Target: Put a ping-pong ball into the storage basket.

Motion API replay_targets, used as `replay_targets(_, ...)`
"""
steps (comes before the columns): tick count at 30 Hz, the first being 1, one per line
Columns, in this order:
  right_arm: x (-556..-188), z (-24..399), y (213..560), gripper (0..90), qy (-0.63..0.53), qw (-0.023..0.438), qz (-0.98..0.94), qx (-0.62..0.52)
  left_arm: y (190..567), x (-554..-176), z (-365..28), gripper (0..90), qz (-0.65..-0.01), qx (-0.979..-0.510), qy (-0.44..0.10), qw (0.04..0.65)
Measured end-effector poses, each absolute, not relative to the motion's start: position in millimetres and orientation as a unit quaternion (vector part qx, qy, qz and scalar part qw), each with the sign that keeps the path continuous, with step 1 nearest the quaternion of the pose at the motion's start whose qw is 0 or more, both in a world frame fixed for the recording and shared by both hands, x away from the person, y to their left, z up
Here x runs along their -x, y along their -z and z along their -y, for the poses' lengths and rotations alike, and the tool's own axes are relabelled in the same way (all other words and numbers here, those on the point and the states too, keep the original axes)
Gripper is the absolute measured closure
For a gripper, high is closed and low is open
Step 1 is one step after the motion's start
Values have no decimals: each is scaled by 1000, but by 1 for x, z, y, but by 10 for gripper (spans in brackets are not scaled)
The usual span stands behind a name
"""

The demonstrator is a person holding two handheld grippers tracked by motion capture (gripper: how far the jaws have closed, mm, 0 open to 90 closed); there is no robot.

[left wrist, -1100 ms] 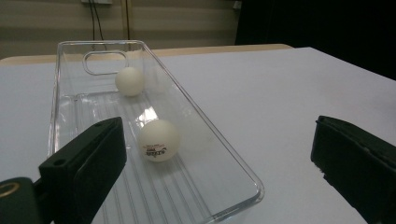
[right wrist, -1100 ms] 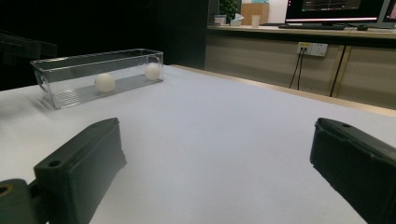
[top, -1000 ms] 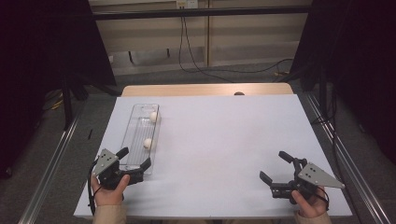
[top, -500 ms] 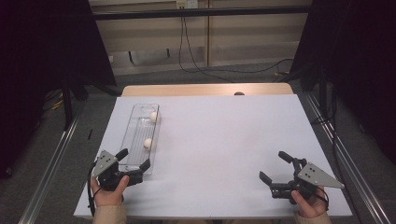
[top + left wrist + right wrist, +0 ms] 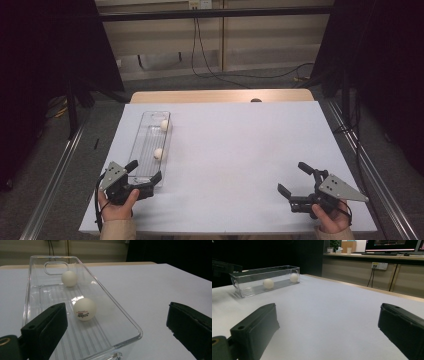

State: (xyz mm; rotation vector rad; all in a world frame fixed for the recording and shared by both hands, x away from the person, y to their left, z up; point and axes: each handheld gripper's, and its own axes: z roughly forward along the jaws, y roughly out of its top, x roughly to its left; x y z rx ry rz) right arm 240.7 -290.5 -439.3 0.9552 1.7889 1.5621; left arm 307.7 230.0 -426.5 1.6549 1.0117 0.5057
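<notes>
Item 1: near ball [image 5: 84,309], white, printed mark facing my left camera. It lies in the middle of that frame, on the ribbed floor of the clear tray [image 5: 125,322], about halfway along it; in the high view it sits left of centre [image 5: 158,153].

Item 2: far ball [image 5: 69,278], white, upper left of the left gripper view, close to the tray's far end wall with the handle cut-out.

Position relative to my jaws: my left gripper [image 5: 145,176] is spread wide with nothing in it. Its jaws stand at the tray's near end, one over the near left corner, the other outside the right wall above bare table. The near ball lies ahead of the gap, toward the left jaw, untouched.

My right gripper [image 5: 295,182], lower right of the high view, is likewise wide open and unladen, well apart from the tray, over the white table [image 5: 240,145].

Risks, as I judge them:
- The right jaw is outside the wall; closing as I stand would catch the plastic rim rather than a ball, and could shove or tip the light tray.
- A round ball on a ribbed floor may roll off when nudged off-centre.
- The transparent wall is easy to misjudge.
</notes>
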Motion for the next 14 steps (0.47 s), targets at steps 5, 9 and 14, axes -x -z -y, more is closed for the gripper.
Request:
replay_targets(5,-241,290,440,17,-584,287,-670,-357,427,-308,-230,34,-423,-697,-212,538)
replay_targets(9,-241,290,440,17,-583,287,-671,-358,427,-308,-230,34,-425,-695,-212,540)
replay_targets(14,-241,291,441,17,-582,286,-670,-361,427,-309,-228,32,-424,-695,-212,541)
